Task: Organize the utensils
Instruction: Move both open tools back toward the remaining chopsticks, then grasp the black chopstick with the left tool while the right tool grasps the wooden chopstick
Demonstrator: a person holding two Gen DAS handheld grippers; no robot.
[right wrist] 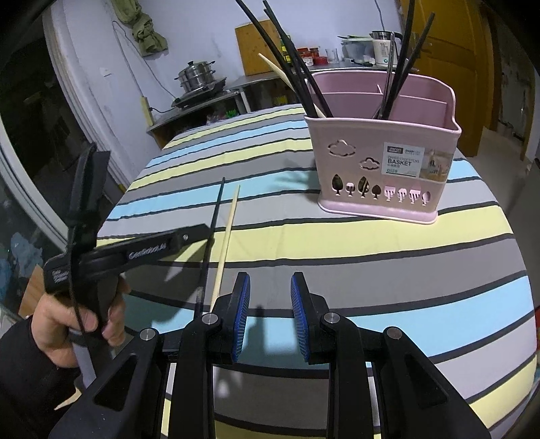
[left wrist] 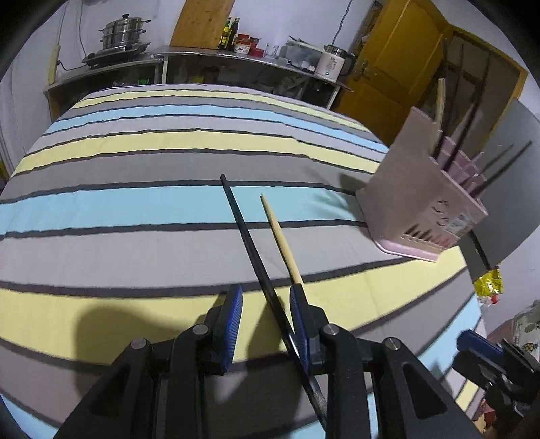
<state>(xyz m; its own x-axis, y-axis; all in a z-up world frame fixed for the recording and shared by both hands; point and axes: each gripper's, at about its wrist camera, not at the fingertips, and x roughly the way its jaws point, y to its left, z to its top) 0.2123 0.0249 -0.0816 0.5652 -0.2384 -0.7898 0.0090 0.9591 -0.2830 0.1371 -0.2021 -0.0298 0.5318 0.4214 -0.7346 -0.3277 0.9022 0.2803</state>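
A black chopstick (left wrist: 246,233) and a pale wooden chopstick (left wrist: 281,241) lie on the striped tablecloth (left wrist: 135,209). My left gripper (left wrist: 266,304) is open, low over them; the black one passes between its fingers, the wooden one ends at the right finger. Both chopsticks show in the right wrist view: black (right wrist: 211,236), wooden (right wrist: 226,243). A pink utensil basket (right wrist: 381,158) holds several black chopsticks and one wooden one; it also shows in the left wrist view (left wrist: 418,206). My right gripper (right wrist: 270,304) is open and empty, above the cloth in front of the basket.
The table edge curves off at left and right. A steel counter (left wrist: 202,57) with a steamer pot (left wrist: 123,32), bottles and a kettle stands behind. A yellow door (left wrist: 395,60) is at the back right. The left hand-held gripper (right wrist: 101,250) is seen from the right wrist.
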